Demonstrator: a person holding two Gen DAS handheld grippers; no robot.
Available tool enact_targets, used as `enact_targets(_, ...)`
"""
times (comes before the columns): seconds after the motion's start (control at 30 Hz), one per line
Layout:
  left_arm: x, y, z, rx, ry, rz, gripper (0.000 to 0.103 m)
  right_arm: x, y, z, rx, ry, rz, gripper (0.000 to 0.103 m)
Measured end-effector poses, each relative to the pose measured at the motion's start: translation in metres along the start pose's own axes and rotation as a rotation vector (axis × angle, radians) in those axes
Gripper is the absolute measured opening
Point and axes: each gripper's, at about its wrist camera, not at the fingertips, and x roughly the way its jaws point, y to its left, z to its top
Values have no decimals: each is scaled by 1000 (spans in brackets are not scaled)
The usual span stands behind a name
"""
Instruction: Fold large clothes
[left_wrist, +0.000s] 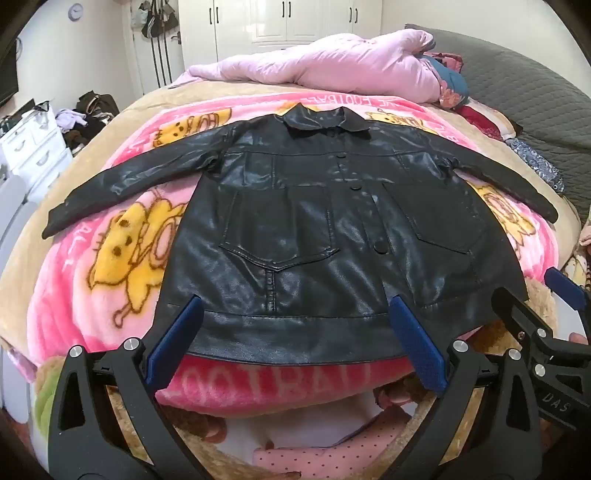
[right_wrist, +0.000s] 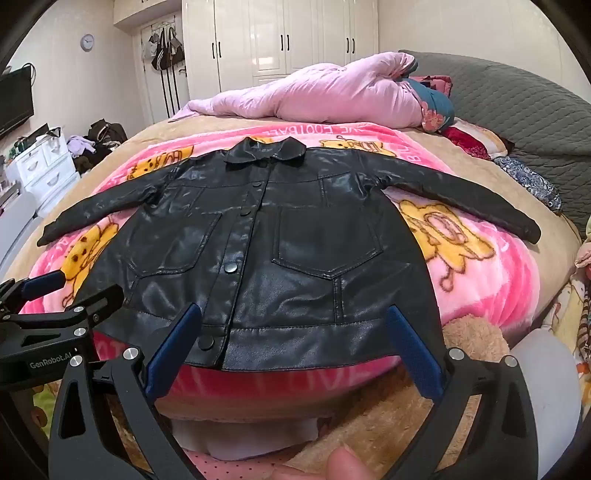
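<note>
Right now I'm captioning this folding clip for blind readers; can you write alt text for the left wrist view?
A black leather jacket lies flat, front up and buttoned, sleeves spread wide, on a pink cartoon blanket covering a bed. The open left gripper hovers over the jacket's hem, with the right gripper at the right edge. A rolled pink quilt lies behind.

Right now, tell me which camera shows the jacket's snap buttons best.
The right wrist view. There the black jacket turns its placket toward the middle of the picture, so the snap buttons run clearly from collar to hem. In the left wrist view the same buttons sit right of centre, and the lowest ones are hard to make out.
</note>
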Motion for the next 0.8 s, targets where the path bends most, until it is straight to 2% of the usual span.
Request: enact_targets(0.8,-1,-4,-1,-18,7,-15,94,-1,1,-1,-11,-8,-14,99)
